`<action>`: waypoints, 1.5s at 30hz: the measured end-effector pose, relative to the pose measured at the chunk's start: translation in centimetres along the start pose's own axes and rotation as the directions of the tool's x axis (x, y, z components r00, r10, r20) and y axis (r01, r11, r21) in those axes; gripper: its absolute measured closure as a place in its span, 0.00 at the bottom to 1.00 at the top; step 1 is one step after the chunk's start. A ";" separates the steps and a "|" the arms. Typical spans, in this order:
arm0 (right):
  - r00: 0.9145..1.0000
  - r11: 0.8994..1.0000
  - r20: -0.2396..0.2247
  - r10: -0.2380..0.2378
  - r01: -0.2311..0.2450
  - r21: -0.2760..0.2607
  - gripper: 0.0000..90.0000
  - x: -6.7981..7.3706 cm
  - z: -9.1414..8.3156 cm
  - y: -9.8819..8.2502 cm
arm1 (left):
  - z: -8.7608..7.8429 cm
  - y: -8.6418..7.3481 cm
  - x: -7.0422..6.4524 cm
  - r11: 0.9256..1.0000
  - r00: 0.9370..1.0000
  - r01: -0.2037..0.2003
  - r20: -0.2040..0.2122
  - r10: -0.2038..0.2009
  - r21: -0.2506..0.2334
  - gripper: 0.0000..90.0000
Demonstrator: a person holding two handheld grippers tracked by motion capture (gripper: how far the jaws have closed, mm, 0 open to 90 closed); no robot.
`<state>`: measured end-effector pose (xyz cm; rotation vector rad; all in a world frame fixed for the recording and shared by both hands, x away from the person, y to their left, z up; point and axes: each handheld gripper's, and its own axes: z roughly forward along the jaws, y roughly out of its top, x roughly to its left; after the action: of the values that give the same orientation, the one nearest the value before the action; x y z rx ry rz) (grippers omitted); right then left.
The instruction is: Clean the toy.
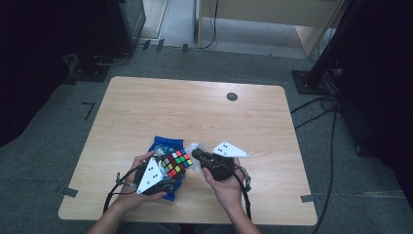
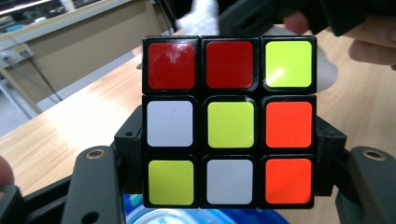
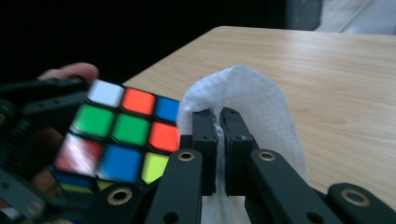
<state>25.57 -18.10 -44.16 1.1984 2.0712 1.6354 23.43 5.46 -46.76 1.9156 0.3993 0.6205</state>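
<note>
Hands low in high view: left gripper (image 1: pixel 163 175) clamps cube (image 1: pixel 176 164); right gripper (image 1: pixel 197 156) just right of cube.
Left gripper view: cube (image 2: pixel 229 122) clamped between jaws, tissue (image 2: pixel 201 16) beyond cube.
Right gripper view: jaws pinch tissue (image 3: pixel 254 107); cube (image 3: pixel 122 135) just left.

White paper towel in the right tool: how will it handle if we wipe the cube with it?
The paper towel is probably floppy: it drapes over the right tool, which is pinched shut on it. Likely very light, and it may tear. The cube, clamped in the left tool, looks rigid enough to wipe against.
</note>
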 end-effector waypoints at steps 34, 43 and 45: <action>0.974 0.989 -0.199 0.103 -0.123 -0.088 0.95 1.3 -0.4 0.4 | -0.4 0.6 0.4 0.998 0.998 0.059 0.028 -0.059 -0.023 0.38; 0.963 0.993 -0.265 0.042 -0.069 -0.096 0.95 3.0 -0.8 0.9 | -1.2 0.3 1.9 0.992 0.993 0.117 -0.004 -0.118 -0.050 0.38; 0.969 0.993 -0.240 0.051 -0.076 -0.096 0.95 2.4 -0.7 0.7 | -1.4 0.3 2.1 0.991 0.993 0.120 -0.006 -0.121 -0.058 0.38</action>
<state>23.88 -16.84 -42.59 1.0920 2.0699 1.9771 24.33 7.50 -45.49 1.8199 0.4944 0.5564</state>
